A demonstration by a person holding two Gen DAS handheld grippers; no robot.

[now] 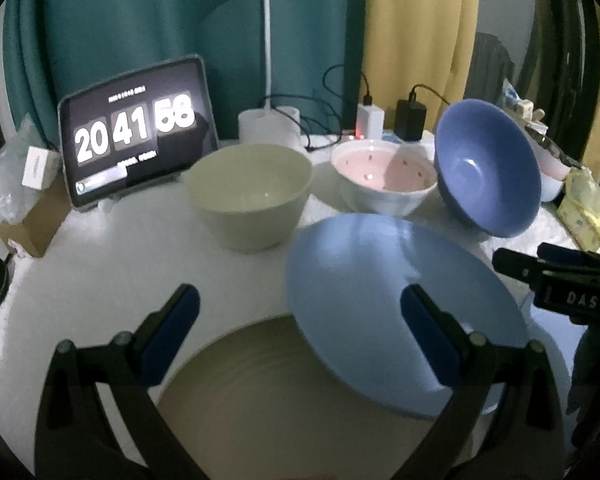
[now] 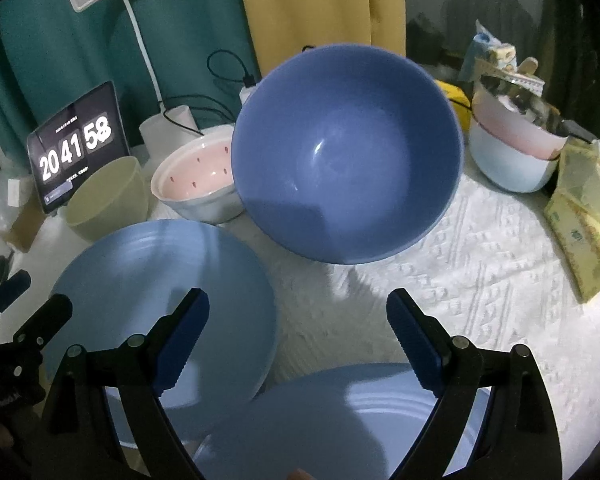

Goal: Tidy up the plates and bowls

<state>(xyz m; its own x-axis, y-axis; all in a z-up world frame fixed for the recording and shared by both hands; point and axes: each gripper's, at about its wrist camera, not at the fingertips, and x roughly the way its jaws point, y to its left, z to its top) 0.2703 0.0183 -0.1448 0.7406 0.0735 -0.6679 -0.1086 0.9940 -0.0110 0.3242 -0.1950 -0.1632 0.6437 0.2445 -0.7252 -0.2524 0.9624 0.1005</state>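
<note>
My left gripper (image 1: 300, 320) is open and hovers over a tan plate (image 1: 280, 408). A light blue plate (image 1: 380, 292) overlaps the tan plate's right side, and its near rim is raised. Behind stand a cream bowl (image 1: 250, 196), a white bowl with a pink inside (image 1: 384, 172) and a dark blue bowl (image 1: 488, 168) tipped towards me. My right gripper (image 2: 300, 328) is open too, above a second light blue plate (image 2: 340, 420) at the bottom edge. The first light blue plate (image 2: 160, 292) lies to its left, the dark blue bowl (image 2: 348, 160) straight ahead.
A tablet clock (image 1: 140, 132) and a white lamp base (image 1: 268, 124) stand at the back, with chargers and cables (image 1: 410, 118) beside them. Stacked pale bowls (image 2: 512, 152) and yellow packets (image 2: 580, 220) crowd the right. A cardboard box (image 1: 32, 220) sits at the left. A white textured cloth (image 2: 460, 260) covers the table.
</note>
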